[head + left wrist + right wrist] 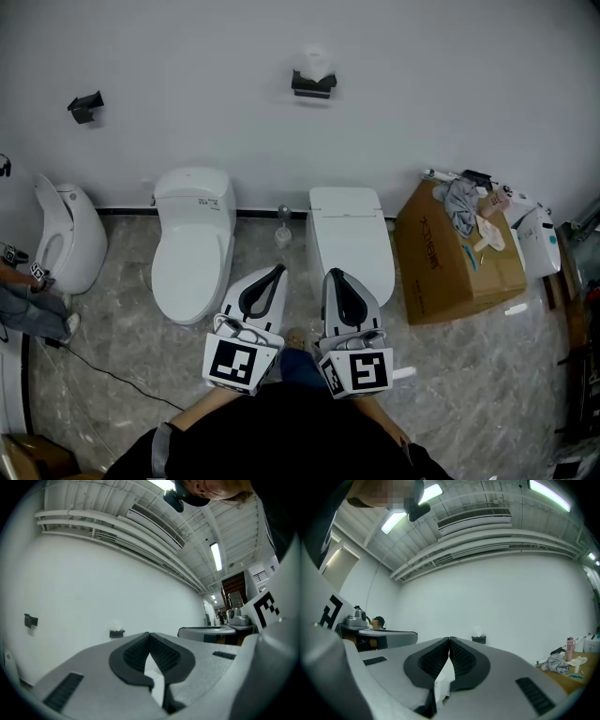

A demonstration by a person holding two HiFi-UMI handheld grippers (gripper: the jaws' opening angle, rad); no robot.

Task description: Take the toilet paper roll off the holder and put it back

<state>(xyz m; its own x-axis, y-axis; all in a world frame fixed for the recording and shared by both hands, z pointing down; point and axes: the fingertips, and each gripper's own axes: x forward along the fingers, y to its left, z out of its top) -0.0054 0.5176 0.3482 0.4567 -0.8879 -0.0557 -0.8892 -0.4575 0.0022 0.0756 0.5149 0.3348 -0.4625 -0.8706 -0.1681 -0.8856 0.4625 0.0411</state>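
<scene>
Room: a white wall (187, 56) above a grey marbled floor (122, 347).
My left gripper (277, 269): jaws clenched, tips touching, nothing between them.
My right gripper (334, 274): clenched the same way, empty, just beside the left one.
Ahead: the left toilet (192, 248) and right toilet (350, 239) stand against the wall beyond my tips.
The toilet paper roll (316, 62): sits on its black holder (313, 87) up on the wall, well apart from both grippers.
Right side: a cardboard box (450, 258) beside the right toilet.

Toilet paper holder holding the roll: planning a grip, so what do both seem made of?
Toilet paper holder: matte black, likely metal or plastic; too small to tell. Toilet paper roll: white paper, by its pale, fuzzy outline.
</scene>
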